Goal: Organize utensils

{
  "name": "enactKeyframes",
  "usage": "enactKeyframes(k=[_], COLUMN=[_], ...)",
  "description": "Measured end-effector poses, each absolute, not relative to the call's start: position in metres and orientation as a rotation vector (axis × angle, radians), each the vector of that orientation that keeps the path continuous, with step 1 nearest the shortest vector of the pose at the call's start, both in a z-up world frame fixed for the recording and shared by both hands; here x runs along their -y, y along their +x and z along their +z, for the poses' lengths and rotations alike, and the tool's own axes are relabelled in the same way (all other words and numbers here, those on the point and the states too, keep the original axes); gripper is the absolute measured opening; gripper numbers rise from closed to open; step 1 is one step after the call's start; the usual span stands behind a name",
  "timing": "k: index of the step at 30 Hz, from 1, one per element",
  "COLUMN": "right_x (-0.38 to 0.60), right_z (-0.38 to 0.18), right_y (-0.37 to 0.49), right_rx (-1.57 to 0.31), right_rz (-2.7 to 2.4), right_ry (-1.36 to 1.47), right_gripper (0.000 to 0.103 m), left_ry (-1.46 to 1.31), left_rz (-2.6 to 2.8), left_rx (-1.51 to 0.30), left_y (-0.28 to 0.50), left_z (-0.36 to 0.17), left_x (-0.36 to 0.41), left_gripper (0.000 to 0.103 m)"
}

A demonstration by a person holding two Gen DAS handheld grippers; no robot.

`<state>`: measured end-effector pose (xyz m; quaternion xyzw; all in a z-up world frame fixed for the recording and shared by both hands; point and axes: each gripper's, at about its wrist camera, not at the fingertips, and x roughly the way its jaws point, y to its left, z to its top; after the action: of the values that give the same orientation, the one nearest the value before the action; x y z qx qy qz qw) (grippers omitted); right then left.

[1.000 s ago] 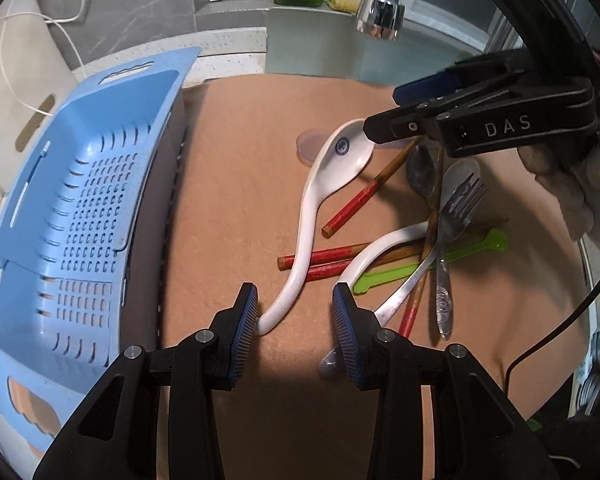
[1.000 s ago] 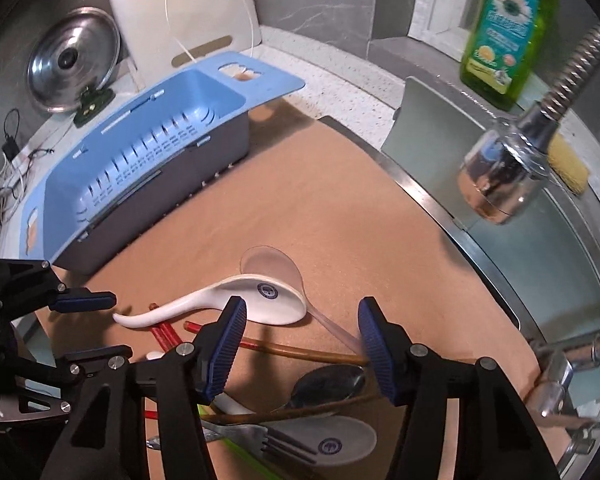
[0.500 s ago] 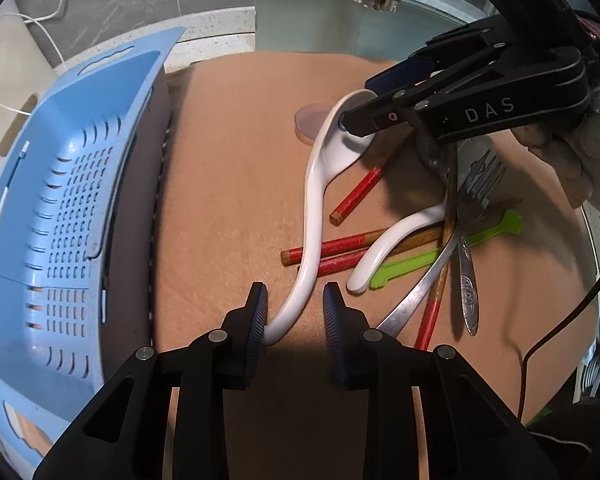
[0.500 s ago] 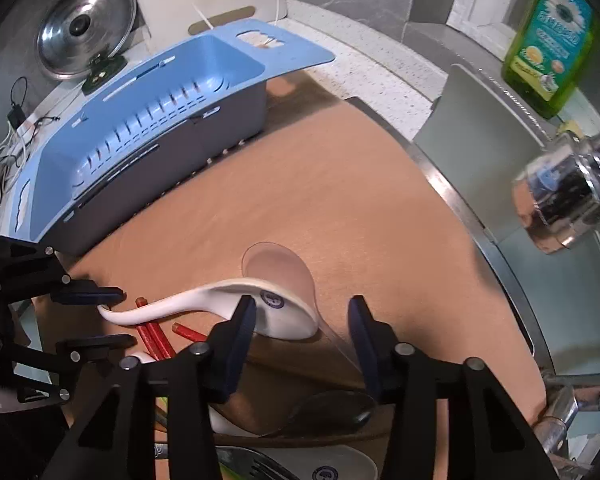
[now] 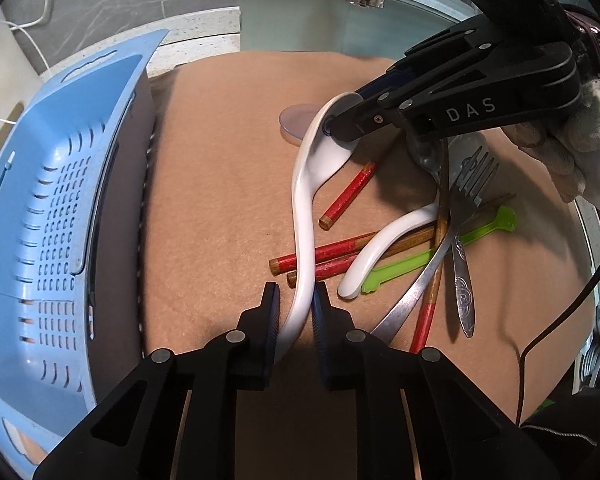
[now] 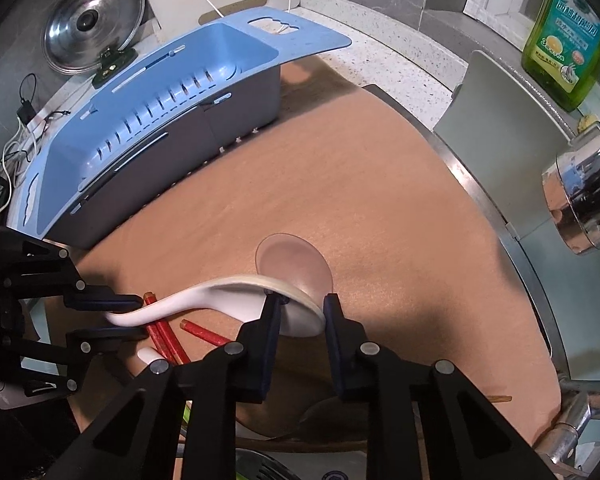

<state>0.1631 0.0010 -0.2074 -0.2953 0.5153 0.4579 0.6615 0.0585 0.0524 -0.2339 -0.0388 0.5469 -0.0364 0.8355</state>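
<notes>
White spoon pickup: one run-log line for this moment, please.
left gripper: closing on white spoon handle | right gripper: closing on its bowl | blue basket: empty

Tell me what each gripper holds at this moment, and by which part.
Both hold the same white spoon. The left gripper, jaws just closing, pinches its handle near the end; the right gripper, also just closing, clamps the rim of its bowl.

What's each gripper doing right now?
Left gripper: jaws have just been closing, now shut on the white spoon's handle.
Right gripper: jaws have just been closing, now shut on the same spoon's bowl.
</notes>
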Motion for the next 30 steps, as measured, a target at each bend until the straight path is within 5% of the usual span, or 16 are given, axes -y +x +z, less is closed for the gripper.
enactKeyframes(k=[5, 14, 19, 26, 27, 30], right_x=[0.003, -0.001, -0.008, -0.019, -0.021, -0.022], right_z=[-0.199, -0.201, -0.200, -0.200, -0.201, -0.201], right_y=[0.167, 0.172, 0.171, 0.167, 0.165, 0.162], right_rx=[-1.151, -1.166, -1.126, -1.107, -1.106, -1.087], right_rz=[1.019, 1.043, 1.053, 1.112, 1.121, 1.122], right_ry=[-0.631, -0.617, -0.642, -0.672, -0.680, -0.701], right_gripper=[0.005, 0.006, 0.033, 0.032, 0.023, 0.020], left_ry=[-0.085, -0.045, -0.030, -0.019, -0.016, -0.018], left_rz=[-0.076, -0.086, -0.094, -0.103, -0.104, -0.103], left_rx=[-1.153, -1.148, -1.146, -1.147, -1.147, -1.148], left_y=[0.053, 0.052, 0.052, 0.055, 0.055, 0.055], left_z=[-0.233, -0.234, -0.234, -0.234, -0.234, -0.234], left_x=[-0.051, -0.046, -0.046, -0.047, -0.047, -0.047], left_gripper=[0.012, 0.010, 0.010, 0.009, 0.009, 0.008])
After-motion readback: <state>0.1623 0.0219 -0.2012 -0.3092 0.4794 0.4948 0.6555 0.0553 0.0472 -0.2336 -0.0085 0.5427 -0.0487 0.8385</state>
